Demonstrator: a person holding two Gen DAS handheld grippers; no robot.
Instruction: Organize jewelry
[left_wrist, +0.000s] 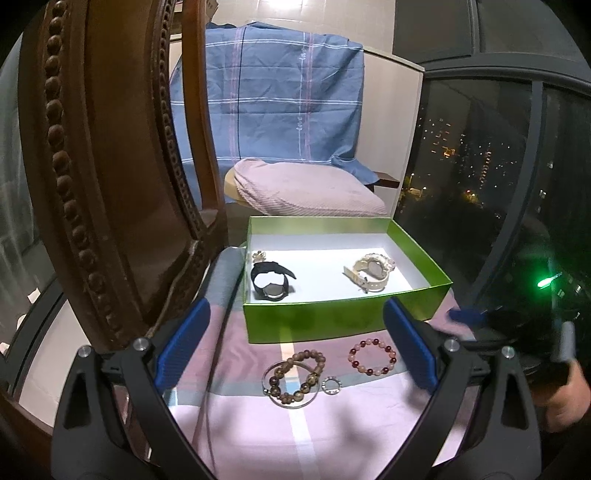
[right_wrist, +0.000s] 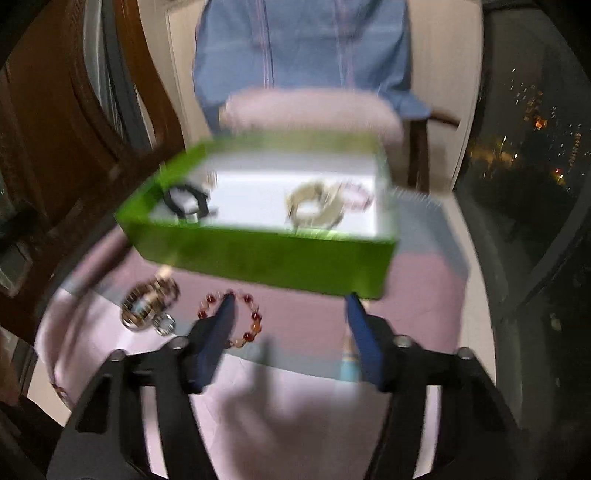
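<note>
green cardboard box (left_wrist: 332, 317) sits open on a pink-and-grey checked cloth (left_wrist: 258, 424), white inside; black watch (left_wrist: 271, 282) lies at its left end with a small pale beaded piece (left_wrist: 258, 255) just behind it, cream watch (left_wrist: 371, 275) at its right end; in the blurred right wrist view a pink beaded piece (right_wrist: 356, 195) shows just beside the cream watch, too smeared to name surely; on the cloth in front of the box: brown wooden bead bracelet (left_wrist: 295, 376) overlapping a thin metal bangle (left_wrist: 291, 404), small sparkly ring (left_wrist: 331, 385) touching that cluster's right side, red-and-pink bead bracelet (left_wrist: 372, 356) apart to the right; left gripper (left_wrist: 295, 343) hangs above the cloth, blue pads spread wide, nothing between them; right gripper (right_wrist: 290, 321) spread partway, nothing pinched, left pad over the red-and-pink bead bracelet, whether touching cannot tell; carved wooden chair back (left_wrist: 92, 166) at left; blue cloth (left_wrist: 277, 92) draped behind a pink cushion (left_wrist: 306, 188); dark window (left_wrist: 480, 166) at right with city lights.
</note>
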